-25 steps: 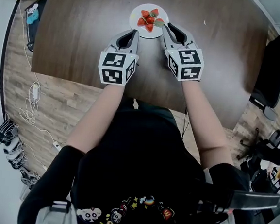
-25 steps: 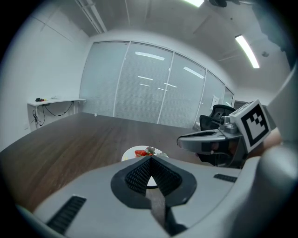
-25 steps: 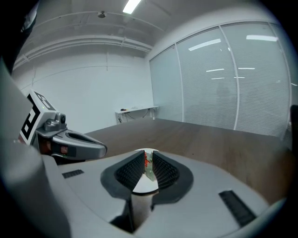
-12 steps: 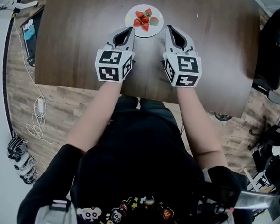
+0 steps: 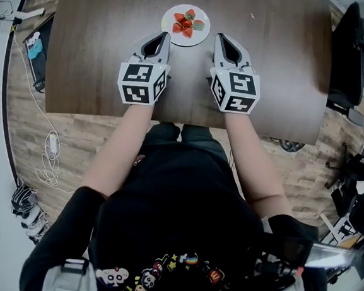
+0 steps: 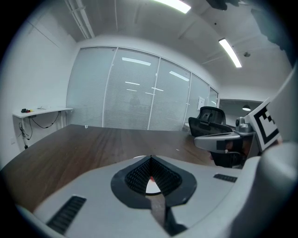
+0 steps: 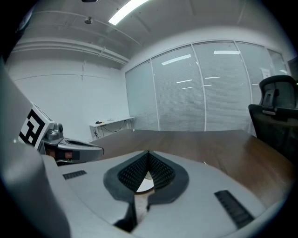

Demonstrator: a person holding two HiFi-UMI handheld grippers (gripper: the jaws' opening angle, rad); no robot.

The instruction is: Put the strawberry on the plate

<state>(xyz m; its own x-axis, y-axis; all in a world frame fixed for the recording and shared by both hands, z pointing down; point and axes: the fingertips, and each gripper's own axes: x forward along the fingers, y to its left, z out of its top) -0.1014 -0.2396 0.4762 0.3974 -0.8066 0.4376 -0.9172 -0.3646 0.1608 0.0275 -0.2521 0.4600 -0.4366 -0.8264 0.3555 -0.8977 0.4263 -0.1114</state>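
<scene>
A small white plate [image 5: 198, 14] sits on the dark wooden table [image 5: 103, 33], far from the person, with several red strawberries [image 5: 182, 25] on it. Both grippers rest on the table a little short of the plate. My left gripper [image 5: 164, 35] is at its near left, shut and empty. At the plate's near right, my right gripper [image 5: 219, 36] is also shut with nothing in it. In the left gripper view, the closed jaws [image 6: 150, 159] leave a gap that shows a sliver of the plate [image 6: 152, 187]. The right gripper view shows the same plate [image 7: 145, 186] below its closed jaws [image 7: 149, 153].
Black office chairs [image 5: 361, 56] stand right of the table. Cables and a power strip [image 5: 46, 142] lie on the wood floor at the left. The table's near edge [image 5: 171, 123] runs just behind the grippers. A glass wall [image 6: 139, 93] closes the room's far side.
The right gripper has drawn back from the plate's rim toward the person, and its jaws have closed. The left gripper has also pulled back slightly. The strawberries stay on the plate.
</scene>
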